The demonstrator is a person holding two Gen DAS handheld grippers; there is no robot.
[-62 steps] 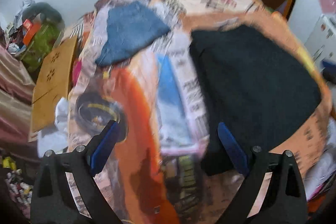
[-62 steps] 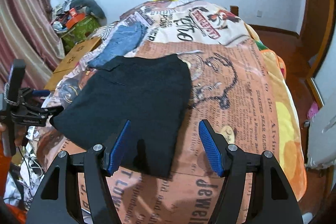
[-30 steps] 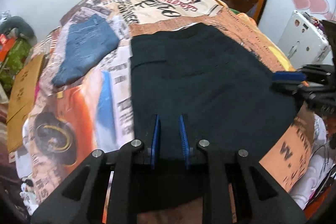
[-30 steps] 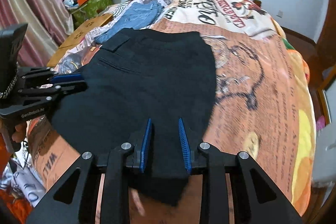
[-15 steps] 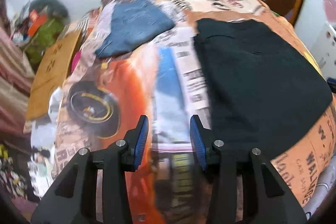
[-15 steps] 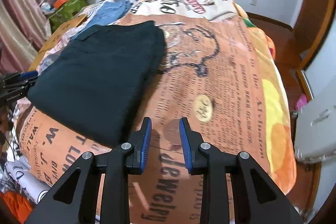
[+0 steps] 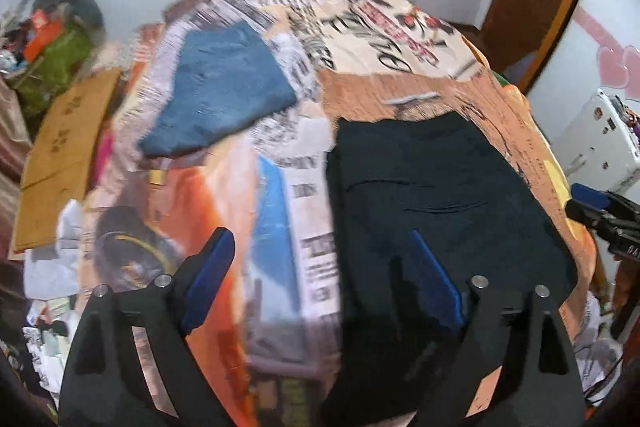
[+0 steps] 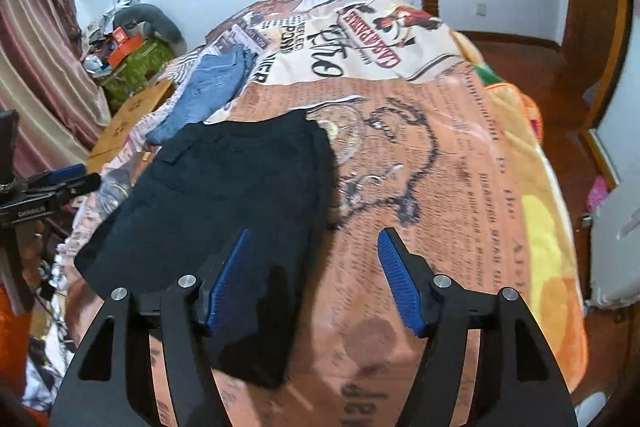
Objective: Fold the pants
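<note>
Black pants [image 7: 436,203] lie folded flat on the bed, near its front edge; they also show in the right wrist view [image 8: 236,187]. My left gripper [image 7: 320,267] is open and empty above the pants' left edge; it also shows at the left of the right wrist view [image 8: 60,179]. My right gripper [image 8: 314,267] is open and empty above the pants' right front corner; its tip shows at the right edge of the left wrist view [image 7: 596,203].
Folded blue jeans [image 7: 220,99] lie on the printed bedspread [image 8: 460,155] at the back left. A cardboard box [image 7: 64,155] and clutter stand left of the bed. A white appliance [image 7: 600,143] stands to the right. A wooden door frame [image 8: 592,27] is beyond.
Both grippers have opened wide from nearly shut. Both views have shifted so the pants lie nearer the middle between the two grippers. The pants lie still on the bed.
</note>
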